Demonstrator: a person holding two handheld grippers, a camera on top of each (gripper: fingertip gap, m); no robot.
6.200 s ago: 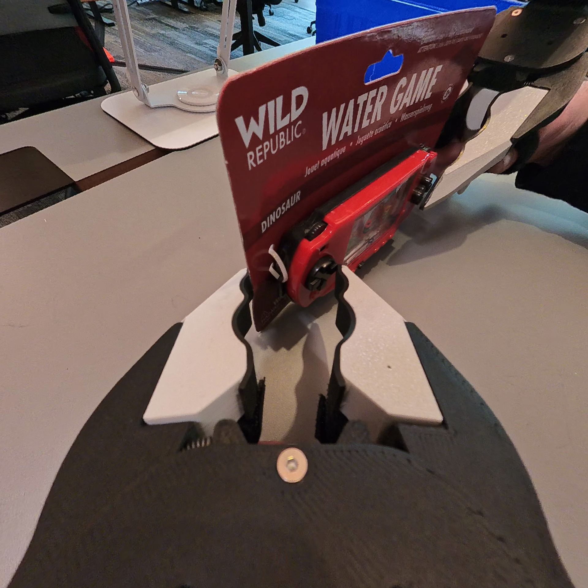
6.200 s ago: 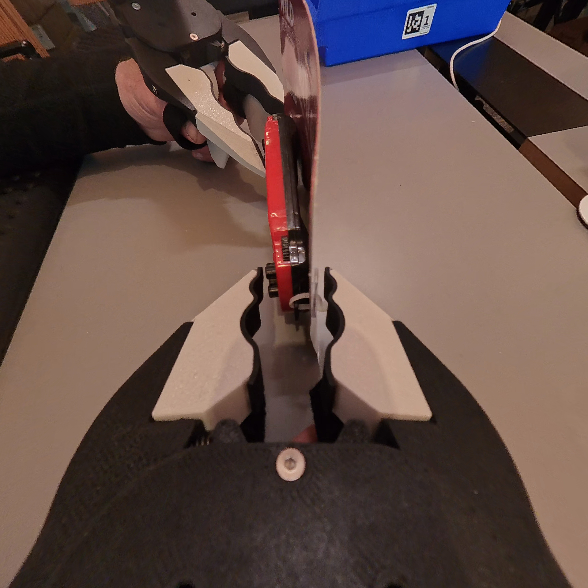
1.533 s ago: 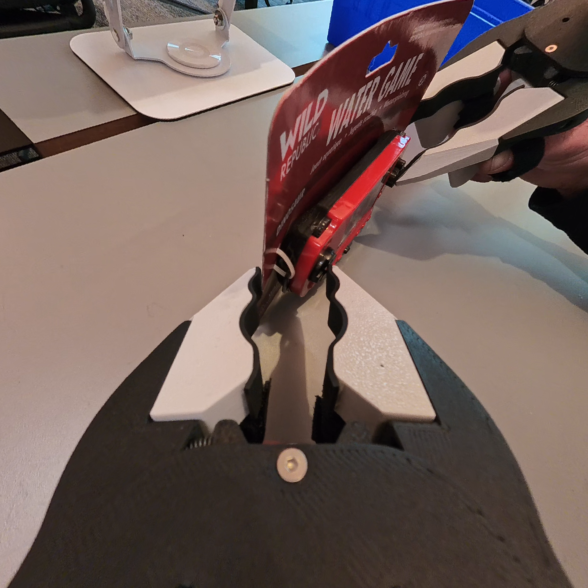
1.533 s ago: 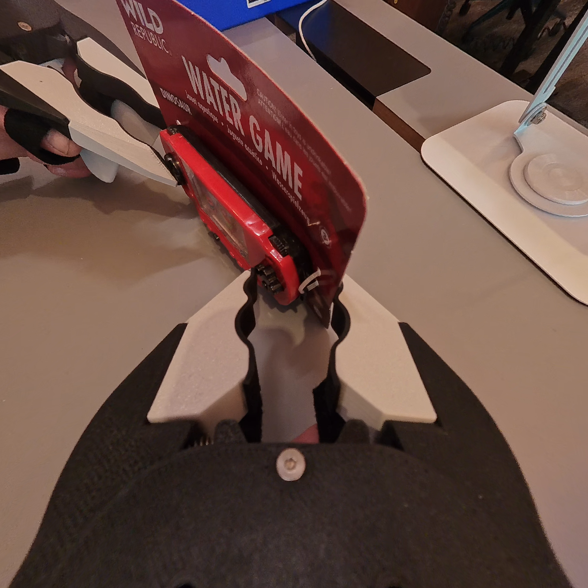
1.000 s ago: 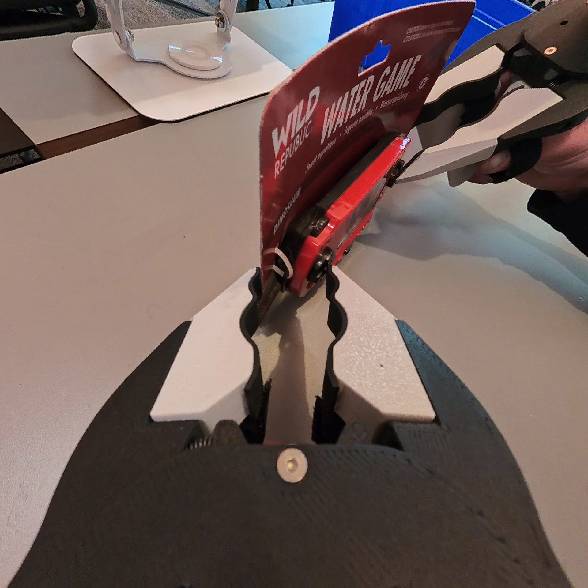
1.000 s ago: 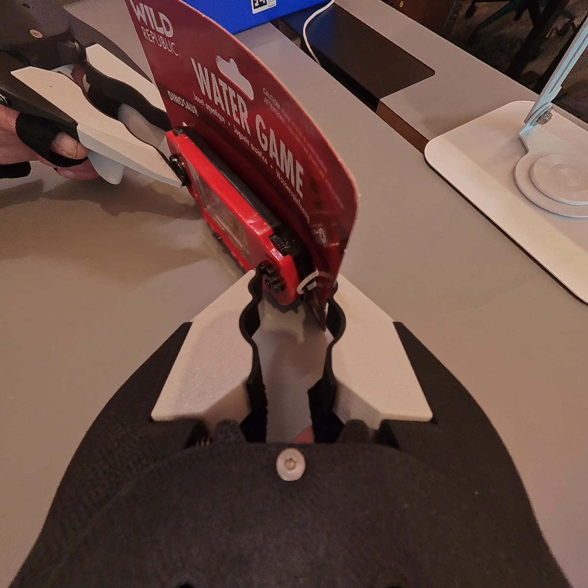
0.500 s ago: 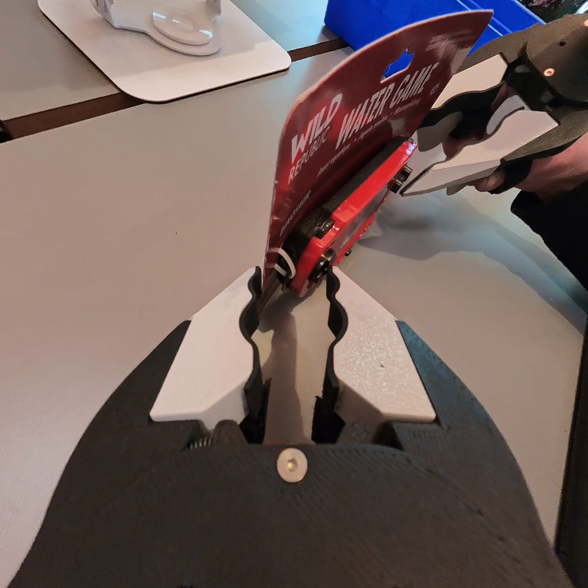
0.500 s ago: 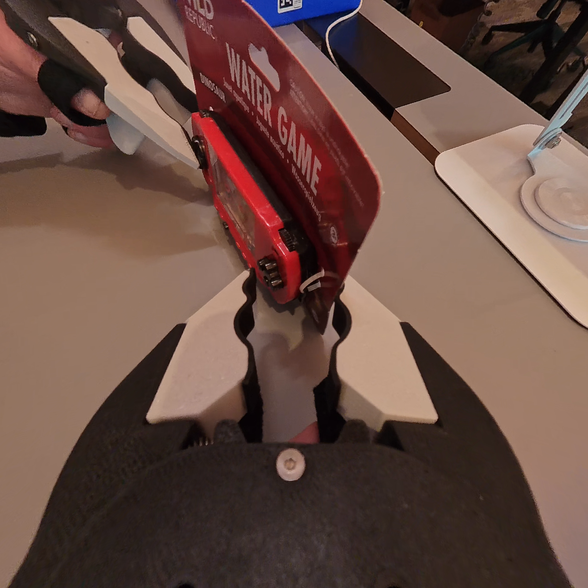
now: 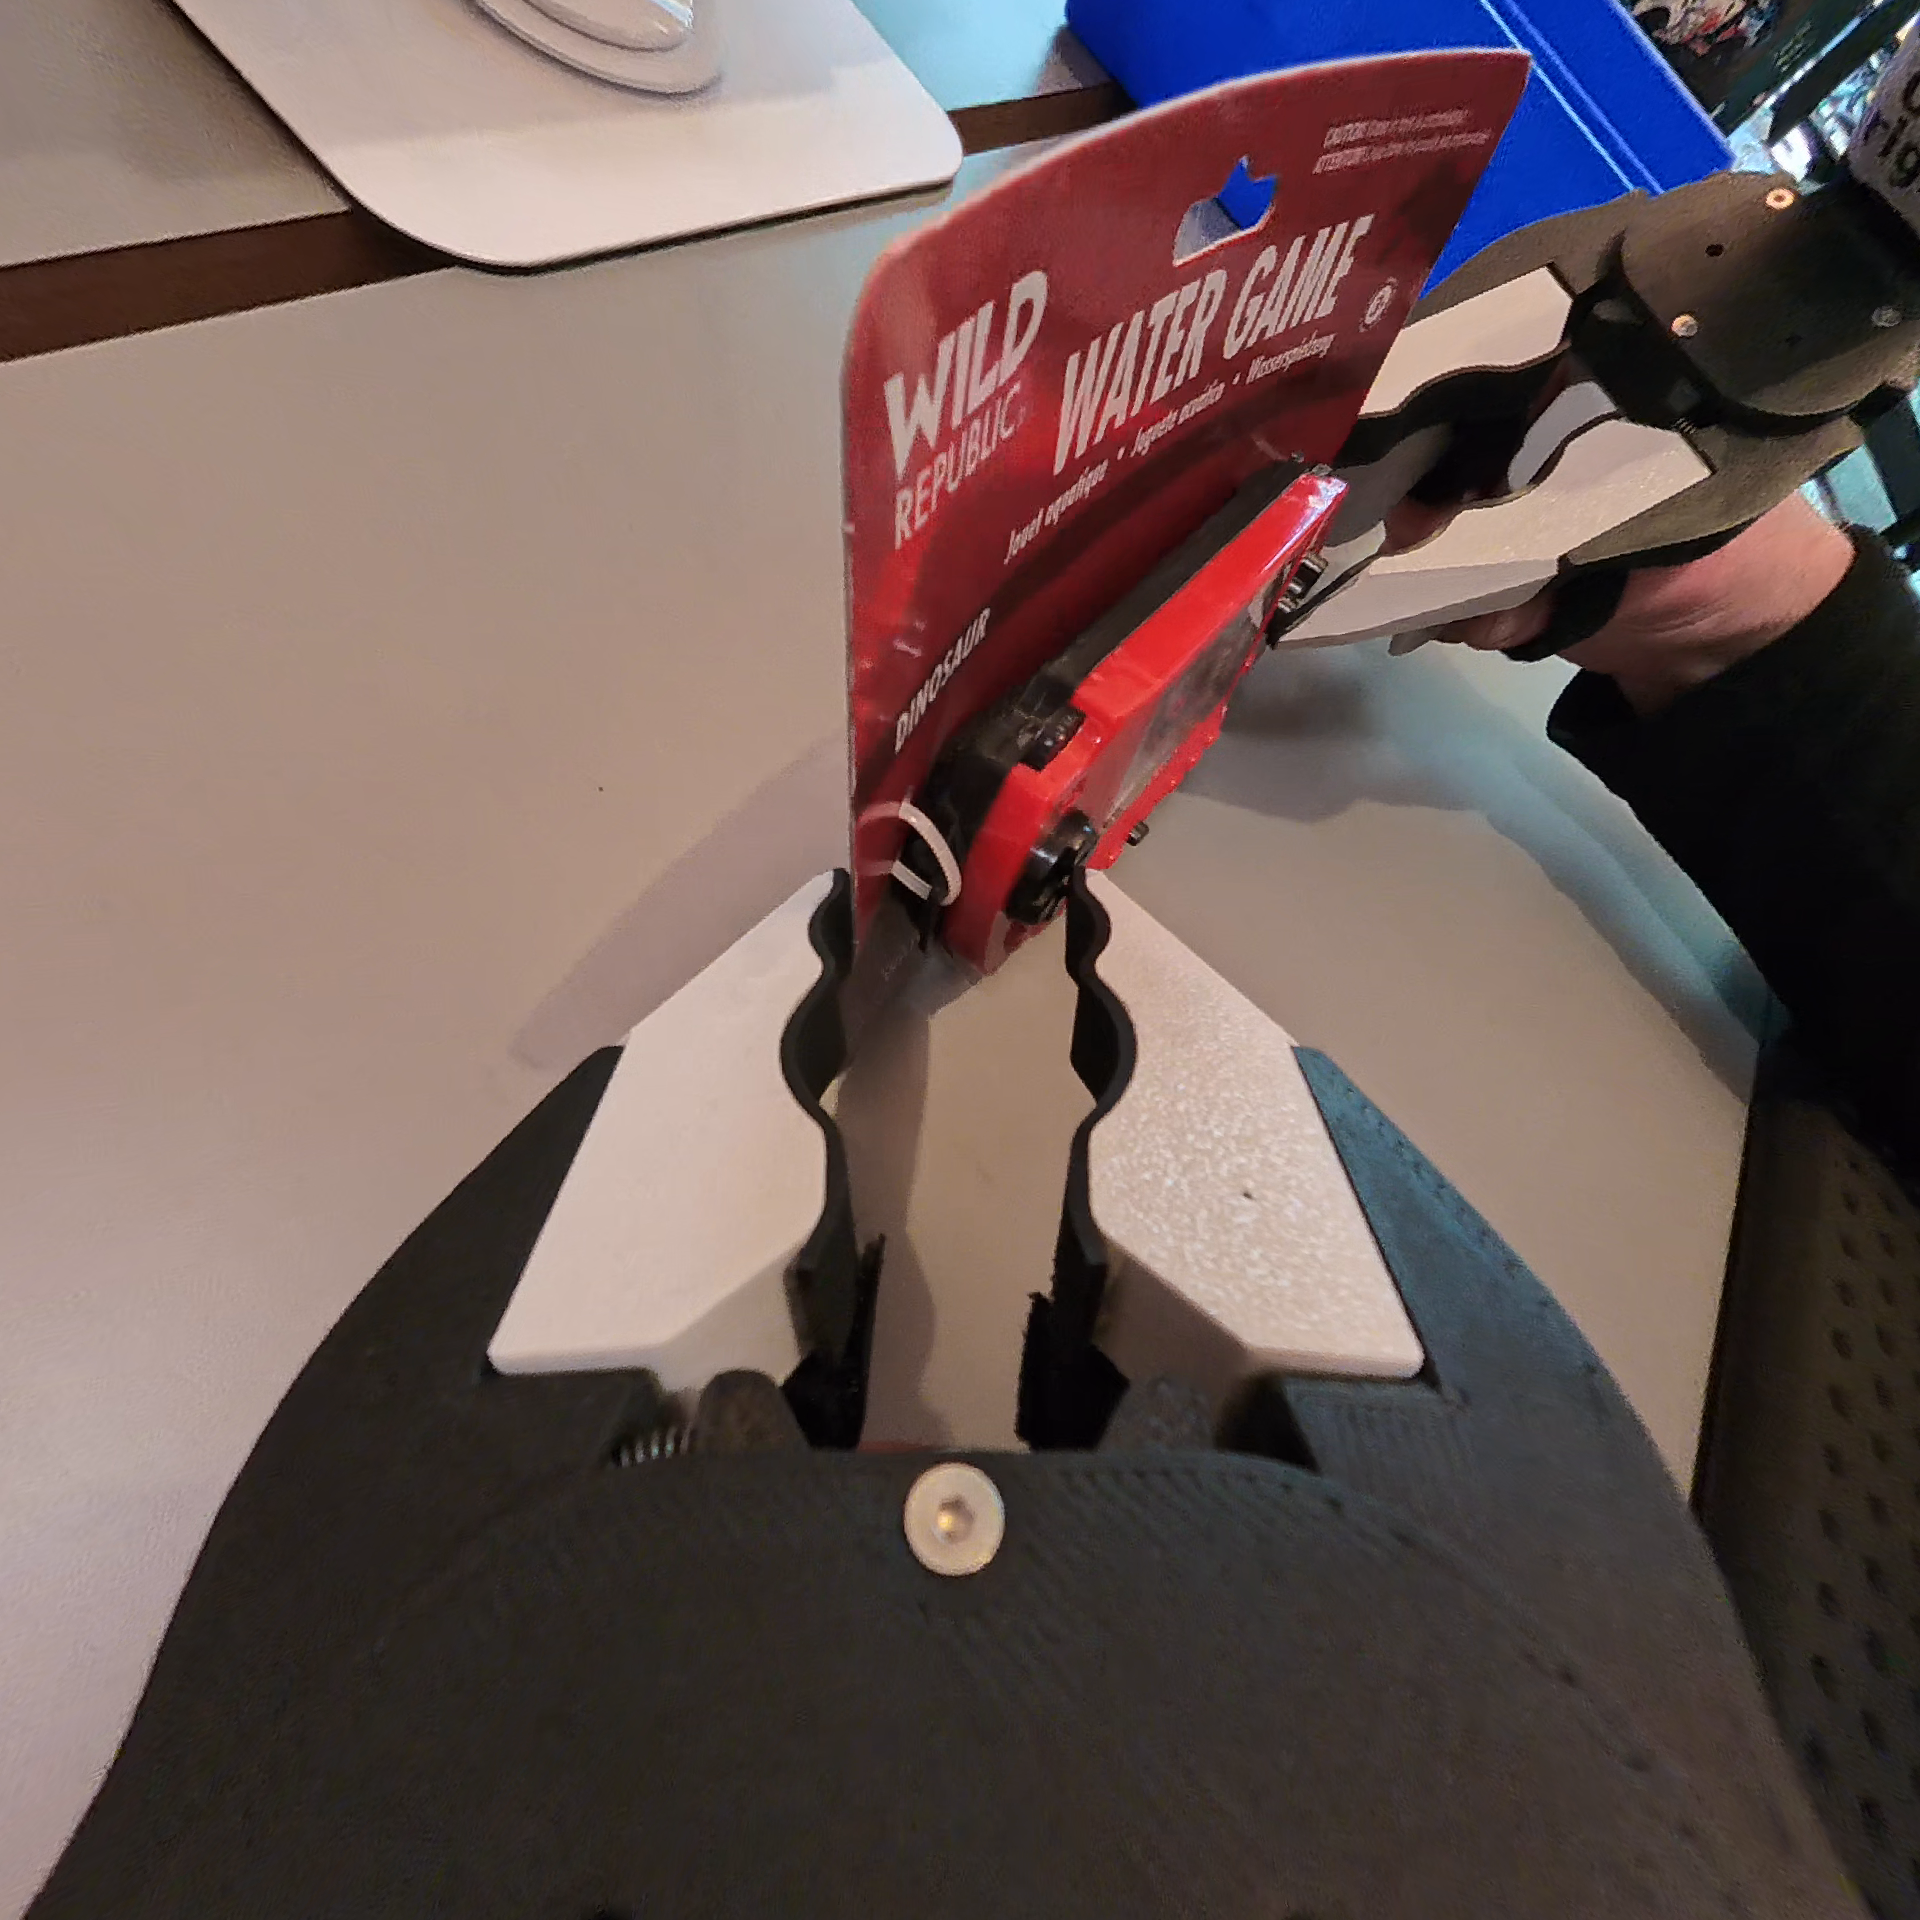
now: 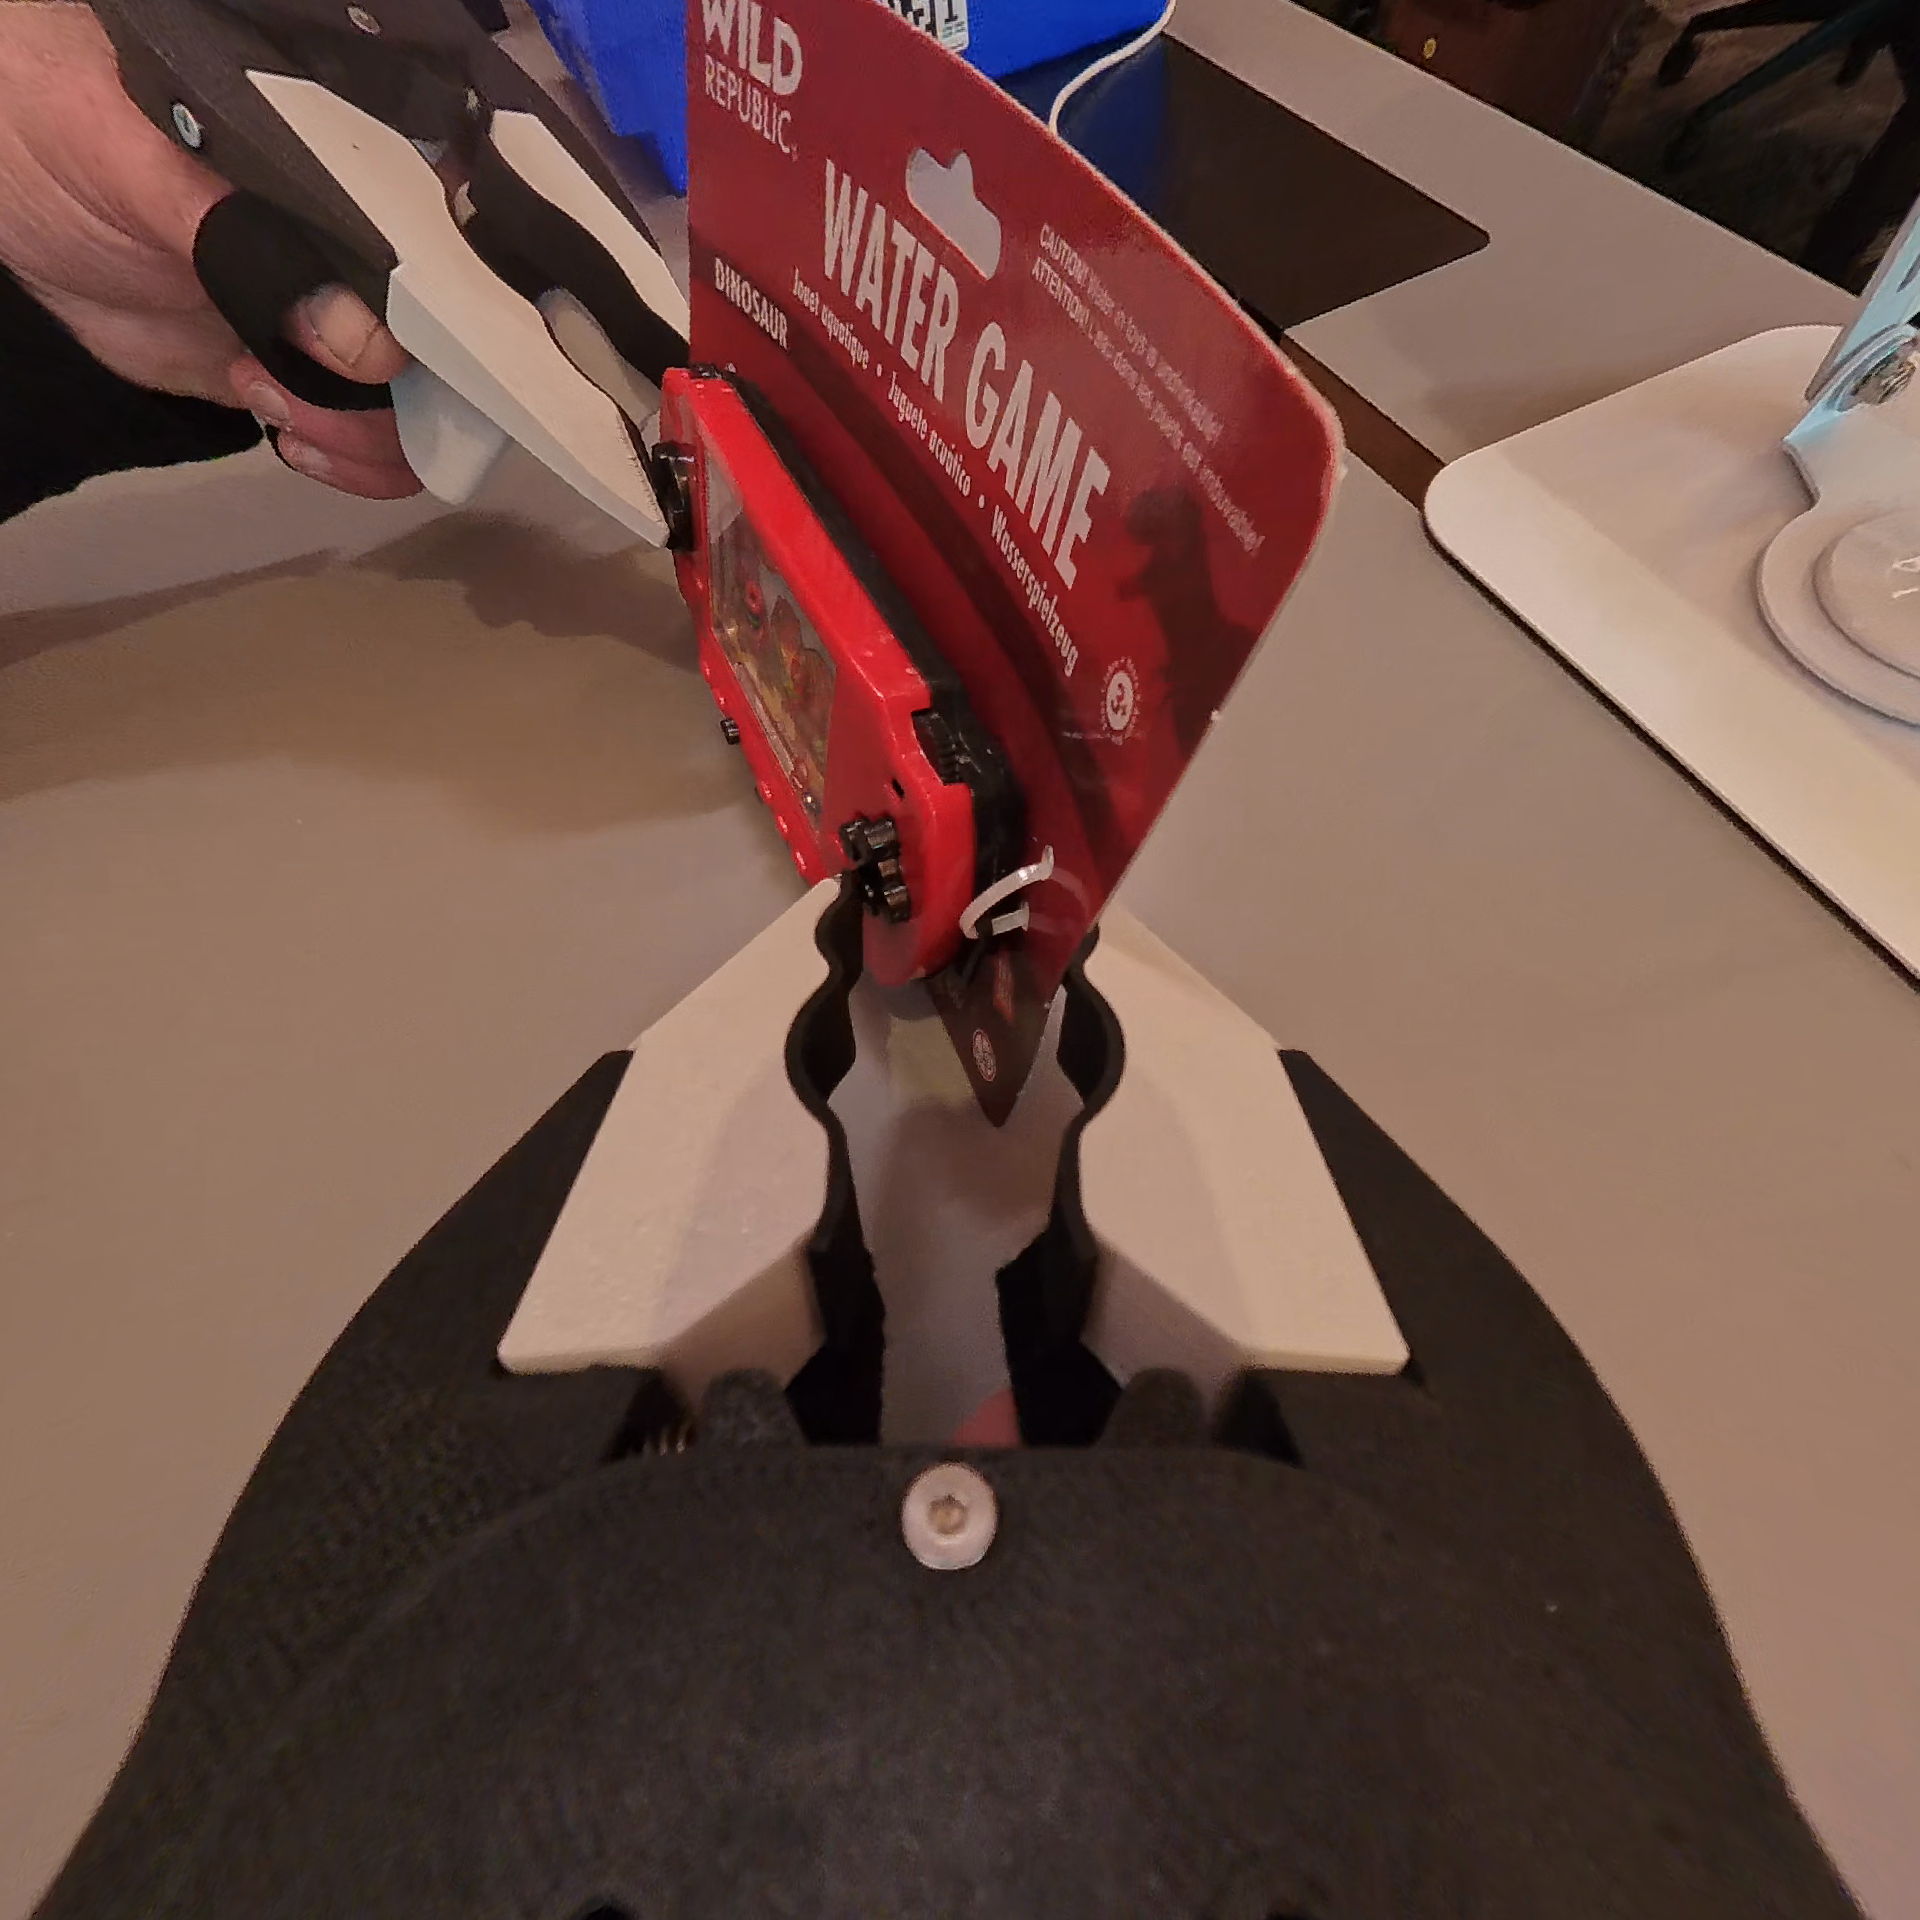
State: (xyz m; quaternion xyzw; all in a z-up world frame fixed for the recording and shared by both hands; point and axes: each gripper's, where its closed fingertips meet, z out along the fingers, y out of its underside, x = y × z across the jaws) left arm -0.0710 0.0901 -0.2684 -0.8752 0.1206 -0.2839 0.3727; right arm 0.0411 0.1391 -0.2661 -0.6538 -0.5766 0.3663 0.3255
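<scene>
A red handheld water game [image 9: 1132, 727] is tied with white zip ties to a red backing card [image 9: 1143, 312]. The pack stands on its long edge just above the grey table [image 9: 364, 675]. My left gripper [image 9: 951, 914] is shut on the near end of the pack. The right gripper [image 9: 1340, 582] grips the far end. In the right wrist view my right gripper [image 10: 956, 925] is shut on the near end of the game [image 10: 821, 665] and card [image 10: 987, 312]. The left gripper [image 10: 644, 457] holds the far end there.
A white lamp base plate [image 9: 520, 125] lies on the neighbouring table; it also shows in the right wrist view [image 10: 1662, 582]. A blue bin [image 9: 1538, 135] stands behind the pack. Gloved hands [image 10: 125, 239] hold the grippers. A black perforated chair [image 9: 1829, 1351] is at the table's edge.
Both grippers have kept their grip and moved the pack together. In the left wrist view the lamp base has slid toward the top edge and the chair has come into sight.
</scene>
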